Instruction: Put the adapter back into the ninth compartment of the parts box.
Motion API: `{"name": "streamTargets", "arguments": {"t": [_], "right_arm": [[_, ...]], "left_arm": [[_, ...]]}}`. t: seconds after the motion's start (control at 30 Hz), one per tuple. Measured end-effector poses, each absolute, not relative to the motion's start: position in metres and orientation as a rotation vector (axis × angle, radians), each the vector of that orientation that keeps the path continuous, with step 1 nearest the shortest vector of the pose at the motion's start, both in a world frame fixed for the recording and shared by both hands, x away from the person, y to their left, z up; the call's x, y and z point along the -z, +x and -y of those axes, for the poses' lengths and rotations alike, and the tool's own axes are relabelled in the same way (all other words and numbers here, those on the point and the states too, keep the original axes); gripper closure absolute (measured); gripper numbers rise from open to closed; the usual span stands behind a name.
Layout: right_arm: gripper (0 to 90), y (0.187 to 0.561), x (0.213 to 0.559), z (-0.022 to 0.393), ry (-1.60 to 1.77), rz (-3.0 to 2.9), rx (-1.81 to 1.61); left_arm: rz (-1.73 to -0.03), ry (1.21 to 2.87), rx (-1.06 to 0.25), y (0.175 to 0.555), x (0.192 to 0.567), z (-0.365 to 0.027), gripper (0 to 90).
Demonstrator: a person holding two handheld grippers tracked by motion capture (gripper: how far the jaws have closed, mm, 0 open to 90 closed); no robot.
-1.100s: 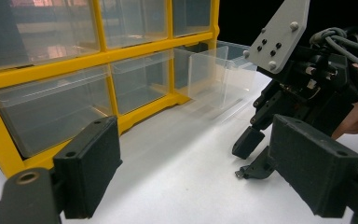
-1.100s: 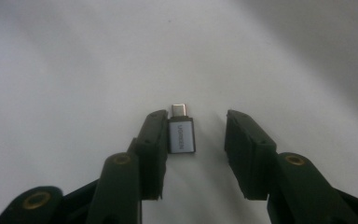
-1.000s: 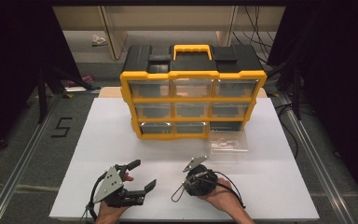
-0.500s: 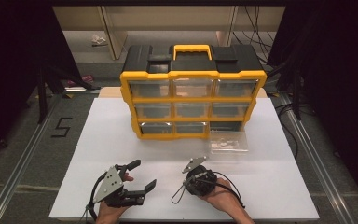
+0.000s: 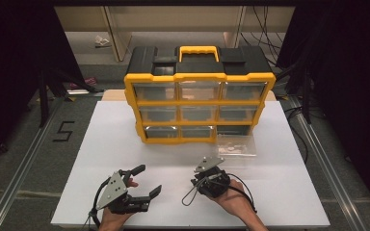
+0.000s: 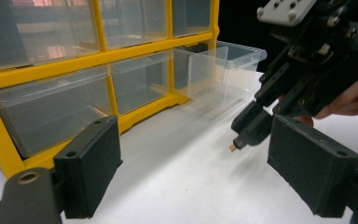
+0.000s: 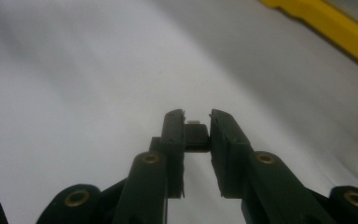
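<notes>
Small dark part (image 7: 196, 136) between right hand-held gripper (image 7: 196, 122) pads, too small to identify.

White table (image 5: 101, 144): drawer cabinet (image 5: 200, 103), clear drawer (image 5: 236, 145).

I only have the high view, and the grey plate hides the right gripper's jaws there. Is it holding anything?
Observer: Yes. The right gripper is shut on a small dark block-shaped piece, pinched between its pads.
Operator: How does the piece sit?
Observer: In the left gripper view, its tan tip pokes out past the jaw tips, pointing down at the white tabletop.
Operator: And the left gripper?
Observer: The left gripper stands open, with nothing between its pads.
</notes>
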State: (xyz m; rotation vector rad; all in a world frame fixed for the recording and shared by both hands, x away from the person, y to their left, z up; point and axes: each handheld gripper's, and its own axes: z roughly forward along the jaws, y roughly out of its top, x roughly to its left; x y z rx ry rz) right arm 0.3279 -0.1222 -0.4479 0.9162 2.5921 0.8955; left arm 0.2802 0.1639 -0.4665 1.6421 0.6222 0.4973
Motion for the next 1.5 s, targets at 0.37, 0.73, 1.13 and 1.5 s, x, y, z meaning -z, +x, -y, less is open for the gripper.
{"name": "streamTargets", "arguments": {"t": [0.37,0.73,1.13,1.5], "right_arm": [[76.2,0.329,0.432,0.136,0.944,-2.503,-0.993],[76.2,0.331,0.416,0.150,0.956,-2.422,-1.081],[76.2,0.334,0.404,0.165,0.978,-2.353,-1.132],[76.2,0.335,0.400,0.172,0.993,-2.320,-1.147]], "left_arm": [[-0.622,1.642,-0.494,0.280,0.467,-0.164,16.7],[-0.621,1.643,-0.496,0.280,0.466,-0.164,16.7],[-0.619,1.644,-0.498,0.280,0.466,-0.164,16.7],[-0.618,1.644,-0.497,0.280,0.466,-0.164,16.7]]}}
